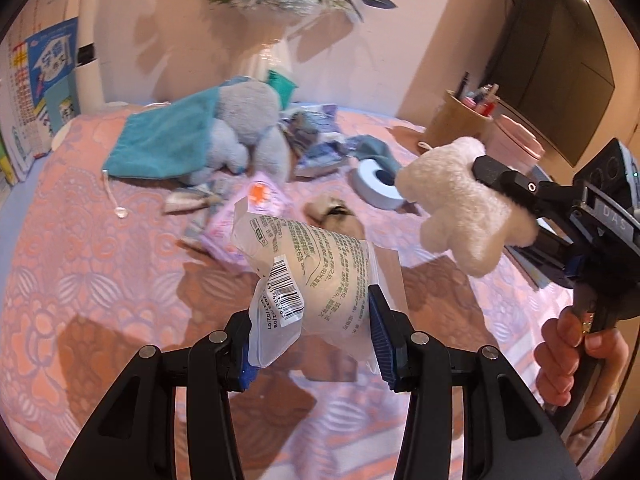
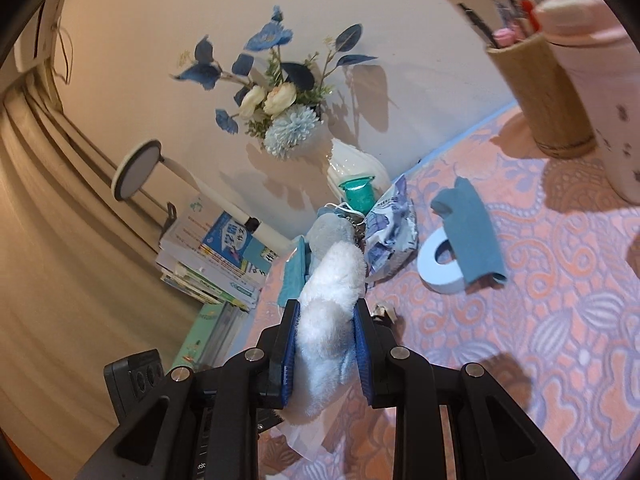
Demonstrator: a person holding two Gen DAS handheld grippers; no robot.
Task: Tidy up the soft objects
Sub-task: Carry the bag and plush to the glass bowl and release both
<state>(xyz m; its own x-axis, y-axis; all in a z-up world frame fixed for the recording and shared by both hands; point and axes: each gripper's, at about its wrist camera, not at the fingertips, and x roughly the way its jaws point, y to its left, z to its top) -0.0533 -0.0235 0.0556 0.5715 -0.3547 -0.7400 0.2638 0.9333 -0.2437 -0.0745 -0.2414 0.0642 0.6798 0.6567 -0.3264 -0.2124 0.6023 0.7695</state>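
My left gripper (image 1: 312, 338) is shut on a clear plastic packet (image 1: 316, 272) with a barcode and something pale and soft inside, held above the pink patterned bedspread (image 1: 100, 280). To its right, a hand holds my right gripper (image 1: 502, 196), shut on a white plush toy (image 1: 460, 208). In the right wrist view the white plush toy (image 2: 328, 320) is squeezed between the blue pads of the right gripper (image 2: 326, 312). A grey plush (image 1: 248, 120) lies half inside a teal drawstring bag (image 1: 160, 144) at the back.
On the bedspread lie a pink packet (image 1: 260, 204), a tape roll (image 2: 440, 272) under a blue cloth (image 2: 468, 232), and patterned tissue packs (image 2: 390, 228). A flower vase (image 2: 356, 168), stacked books (image 2: 216, 256), a pen holder (image 2: 544, 92) and a pink tumbler (image 2: 600, 80) line the back.
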